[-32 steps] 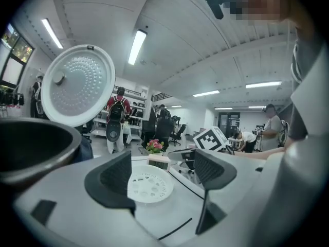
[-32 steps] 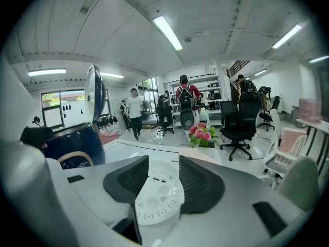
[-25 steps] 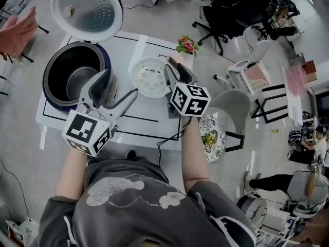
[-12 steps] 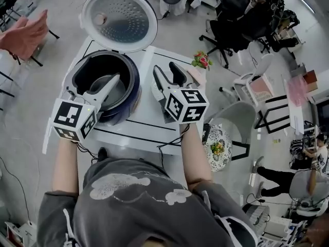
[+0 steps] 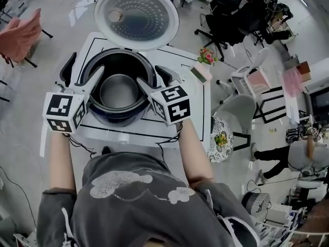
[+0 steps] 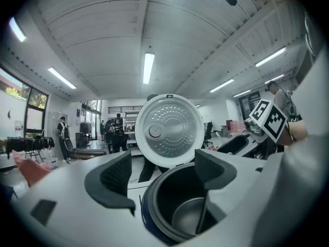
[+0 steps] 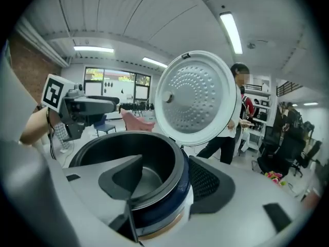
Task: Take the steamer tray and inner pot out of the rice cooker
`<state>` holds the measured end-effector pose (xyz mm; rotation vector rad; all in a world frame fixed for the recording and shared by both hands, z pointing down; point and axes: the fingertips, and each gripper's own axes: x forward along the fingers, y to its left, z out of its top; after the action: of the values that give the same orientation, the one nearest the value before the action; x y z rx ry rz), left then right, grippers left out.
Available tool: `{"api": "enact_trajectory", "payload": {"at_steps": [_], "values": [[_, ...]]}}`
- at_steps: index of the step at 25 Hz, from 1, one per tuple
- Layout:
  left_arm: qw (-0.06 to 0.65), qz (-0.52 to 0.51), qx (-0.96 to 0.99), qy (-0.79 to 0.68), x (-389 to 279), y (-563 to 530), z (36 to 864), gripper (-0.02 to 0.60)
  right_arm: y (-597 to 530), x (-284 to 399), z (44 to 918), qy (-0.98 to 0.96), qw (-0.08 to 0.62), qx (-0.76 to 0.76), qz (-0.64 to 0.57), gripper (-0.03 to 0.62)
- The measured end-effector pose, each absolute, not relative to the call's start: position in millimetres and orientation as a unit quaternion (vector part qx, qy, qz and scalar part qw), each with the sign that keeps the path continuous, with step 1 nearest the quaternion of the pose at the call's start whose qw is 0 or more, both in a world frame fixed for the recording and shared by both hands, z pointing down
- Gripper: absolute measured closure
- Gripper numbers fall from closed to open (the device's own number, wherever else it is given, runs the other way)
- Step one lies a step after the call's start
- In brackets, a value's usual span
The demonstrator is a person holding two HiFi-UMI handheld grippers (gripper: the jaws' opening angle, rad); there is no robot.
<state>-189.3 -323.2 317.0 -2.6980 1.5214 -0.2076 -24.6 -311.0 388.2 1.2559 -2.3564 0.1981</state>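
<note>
Both my tongs now straddle the rim of the rice cooker (image 5: 110, 118), one on each side. A second ago they hung over the white table (image 5: 198, 112) to its right, my right one above the steamer tray lying there. The cooker, then at the upper left of the head view, now sits in the middle of it. I cannot find the steamer tray in any view now.

My left gripper (image 5: 83, 72) stands wide, one jaw outside the cooker's left wall and the other inside the bowl, neither pad pressing. My right gripper (image 5: 150, 76) has just been opening its jaws. They stand wide across the right wall, one inside and one by the dark blue shell, gripping nothing.

The inner pot (image 5: 119, 89) sits down in the cooker, its metal floor showing. The lid (image 5: 136, 17) stands open behind it, its dimpled underside towards me.

The only print I can make out is the black-and-white square pattern on each cube (image 5: 172, 103). I can read no brand or lettering on the cooker.
</note>
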Motion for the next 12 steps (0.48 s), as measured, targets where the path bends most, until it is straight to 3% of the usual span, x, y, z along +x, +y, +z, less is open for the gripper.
{"api": "enact_trajectory", "payload": {"at_steps": [12], "values": [[-0.013,-0.061,-0.903,0.426,-229.4,-346.2,350.1,0.193,-354.5,-41.9,431.9,-0.775,0.388,0.497,0.050,0.315]]}}
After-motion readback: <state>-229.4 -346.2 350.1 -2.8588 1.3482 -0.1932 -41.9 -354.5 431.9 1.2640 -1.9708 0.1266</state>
